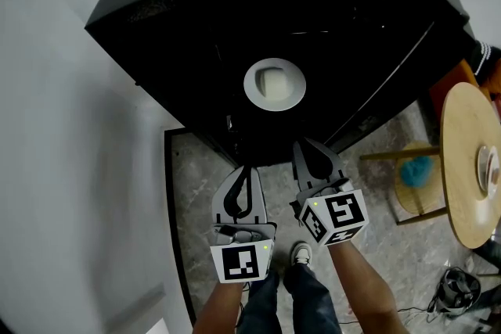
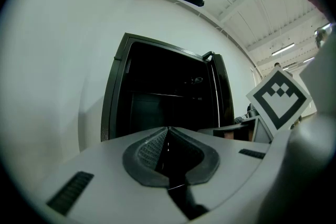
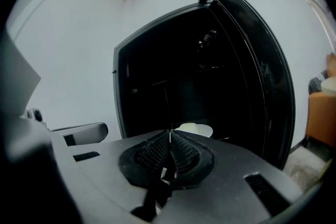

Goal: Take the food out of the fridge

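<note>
Both grippers sit low in the head view, close in front of the person. The left gripper (image 1: 247, 168) and the right gripper (image 1: 307, 149) each have their fingers pressed together with nothing between them, as their own views confirm.

Just above them, at the frame's centre, a white plate (image 1: 252, 87) carries a pale square piece of food (image 1: 275, 80). It rests on a dark shelf inside the black fridge (image 1: 235, 12), and its edge peeks over the closed jaws in the right gripper view. The fridge door (image 1: 399, 74) hangs open toward the right, so the inside is exposed.

The step in hand looks like the approach: the fridge is open, but the plate is not yet touched. The next move calls for opening one gripper, most likely the right, which is nearer, bringing it level to the plate's rim and closing on it without tipping the food.

Further out, a round table (image 1: 462, 113) fills the right edge, with a stool (image 1: 419, 184) below it. A pale wall (image 1: 63, 129) covers the left. Nothing blocks the way to the plate, though the open door crowds the right side.
</note>
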A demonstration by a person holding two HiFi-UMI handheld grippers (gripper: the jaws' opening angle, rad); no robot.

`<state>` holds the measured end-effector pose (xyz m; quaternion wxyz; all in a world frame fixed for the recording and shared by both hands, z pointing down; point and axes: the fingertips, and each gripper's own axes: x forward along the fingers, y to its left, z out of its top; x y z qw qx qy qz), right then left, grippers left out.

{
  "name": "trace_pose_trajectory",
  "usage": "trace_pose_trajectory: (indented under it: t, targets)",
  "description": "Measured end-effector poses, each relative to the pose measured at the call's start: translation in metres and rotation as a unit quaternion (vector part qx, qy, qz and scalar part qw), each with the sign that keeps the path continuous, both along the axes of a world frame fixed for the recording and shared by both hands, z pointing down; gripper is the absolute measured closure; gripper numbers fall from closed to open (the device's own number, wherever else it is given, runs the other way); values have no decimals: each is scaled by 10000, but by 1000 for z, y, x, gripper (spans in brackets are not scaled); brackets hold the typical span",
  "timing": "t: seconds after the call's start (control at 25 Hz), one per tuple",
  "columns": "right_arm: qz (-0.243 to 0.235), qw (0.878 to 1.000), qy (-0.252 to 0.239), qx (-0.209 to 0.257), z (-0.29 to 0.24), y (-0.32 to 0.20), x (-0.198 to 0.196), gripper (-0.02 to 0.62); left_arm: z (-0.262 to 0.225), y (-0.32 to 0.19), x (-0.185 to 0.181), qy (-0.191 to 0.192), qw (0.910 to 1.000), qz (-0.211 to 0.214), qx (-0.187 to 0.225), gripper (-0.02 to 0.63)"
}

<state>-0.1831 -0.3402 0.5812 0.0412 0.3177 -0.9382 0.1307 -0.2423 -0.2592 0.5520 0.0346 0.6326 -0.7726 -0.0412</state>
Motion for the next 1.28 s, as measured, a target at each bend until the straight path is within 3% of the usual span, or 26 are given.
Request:
trace_pose_trajectory:
  t: [0.24, 0.48, 0.8, 1.0, 1.28]
  targets:
    - [91, 9926, -718, -979, 15, -15, -6, 572, 0, 2, -3, -24, 10000, -39, -34, 592]
    - [262, 9760, -1209, -1790, 36, -26, -9, 572, -3, 3, -10, -53, 10000, -77, -22, 592]
    - [602, 9244, -2221, -3042, 62, -42, -9, 508, -2, 4, -15, -36, 9999, -93, -39, 592]
    - [774, 8974, -2690, -3410, 70, -52, -7, 488, 0, 3, -18, -23, 9999, -95, -61, 592]
    - [759, 8811, -2985, -3588, 71, -62, -16, 477, 1, 2, -21, -31, 9999, -97, -95, 592]
